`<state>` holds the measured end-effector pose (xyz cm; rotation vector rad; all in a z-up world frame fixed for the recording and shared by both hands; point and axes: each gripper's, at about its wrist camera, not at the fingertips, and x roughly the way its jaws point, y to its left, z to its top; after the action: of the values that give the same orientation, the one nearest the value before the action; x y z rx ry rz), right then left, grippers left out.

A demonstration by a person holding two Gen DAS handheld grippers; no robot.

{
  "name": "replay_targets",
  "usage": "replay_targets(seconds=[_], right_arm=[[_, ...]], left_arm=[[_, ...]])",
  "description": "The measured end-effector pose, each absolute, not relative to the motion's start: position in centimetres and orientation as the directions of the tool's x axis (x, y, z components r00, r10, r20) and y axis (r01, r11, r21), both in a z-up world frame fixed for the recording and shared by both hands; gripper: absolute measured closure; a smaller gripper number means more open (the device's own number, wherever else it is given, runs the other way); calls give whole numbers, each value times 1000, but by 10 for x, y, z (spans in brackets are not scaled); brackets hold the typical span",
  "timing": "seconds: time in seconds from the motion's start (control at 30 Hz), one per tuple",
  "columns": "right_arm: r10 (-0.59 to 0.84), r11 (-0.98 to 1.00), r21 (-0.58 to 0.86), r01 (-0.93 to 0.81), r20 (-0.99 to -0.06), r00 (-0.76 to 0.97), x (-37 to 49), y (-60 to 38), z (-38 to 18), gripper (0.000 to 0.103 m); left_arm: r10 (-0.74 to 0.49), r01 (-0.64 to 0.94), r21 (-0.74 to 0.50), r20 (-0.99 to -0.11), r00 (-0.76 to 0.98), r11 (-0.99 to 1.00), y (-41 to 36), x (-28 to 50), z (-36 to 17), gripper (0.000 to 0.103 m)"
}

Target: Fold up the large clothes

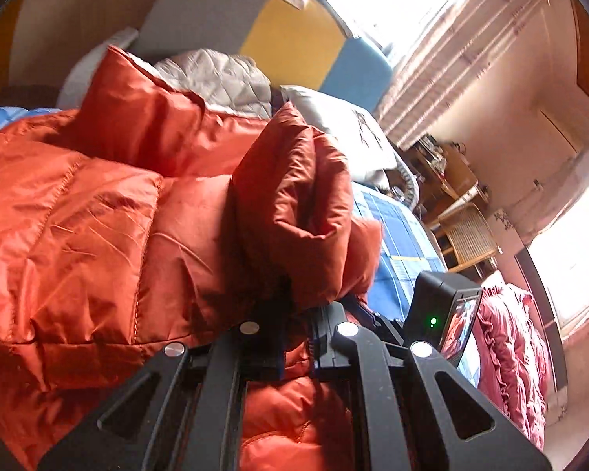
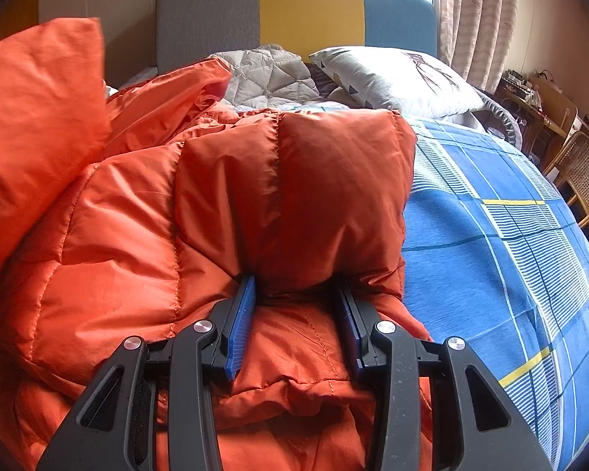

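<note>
Both claws clamped on orange puffer jacket (image 2: pixel 137 216).
Left claw (image 1: pixel 298 306) pinches a raised fold; right claw (image 2: pixel 298 294) grips a thick fold, bed (image 2: pixel 491 255) at 3 o'clock.

No text, label, brand, number or sign can be read in either view.
</note>
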<state>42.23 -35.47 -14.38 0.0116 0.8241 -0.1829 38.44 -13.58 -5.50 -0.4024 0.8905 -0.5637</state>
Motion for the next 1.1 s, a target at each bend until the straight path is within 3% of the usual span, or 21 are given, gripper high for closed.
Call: replay_targets(seconds=[0.4, 0.5, 0.57, 0.63, 0.8, 1.1], right_arm=[[-160, 984, -63, 167, -730, 664, 422, -354, -143, 63], [-162, 984, -66, 167, -730, 664, 422, -353, -143, 63], [-162, 984, -67, 167, -731, 663, 422, -354, -143, 63], [-162, 984, -66, 167, -731, 663, 422, -353, -143, 63], [-168, 983, -73, 169, -732, 660, 422, -352, -144, 63], [-183, 982, -111, 151, -735, 653, 412, -350, -137, 63]], left_arm=[[-647, 314, -565, -649, 401, 763, -161, 397, -88, 95], [-659, 314, -580, -637, 401, 752, -159, 394, -87, 85], [-686, 324, -606, -609, 398, 726, -155, 387, -82, 58], [-693, 334, -610, -589, 415, 719, -148, 378, -72, 49], [-689, 329, -617, -543, 481, 715, -106, 359, -48, 49], [-378, 6, -545, -573, 727, 838, 65, 331, -38, 55]])
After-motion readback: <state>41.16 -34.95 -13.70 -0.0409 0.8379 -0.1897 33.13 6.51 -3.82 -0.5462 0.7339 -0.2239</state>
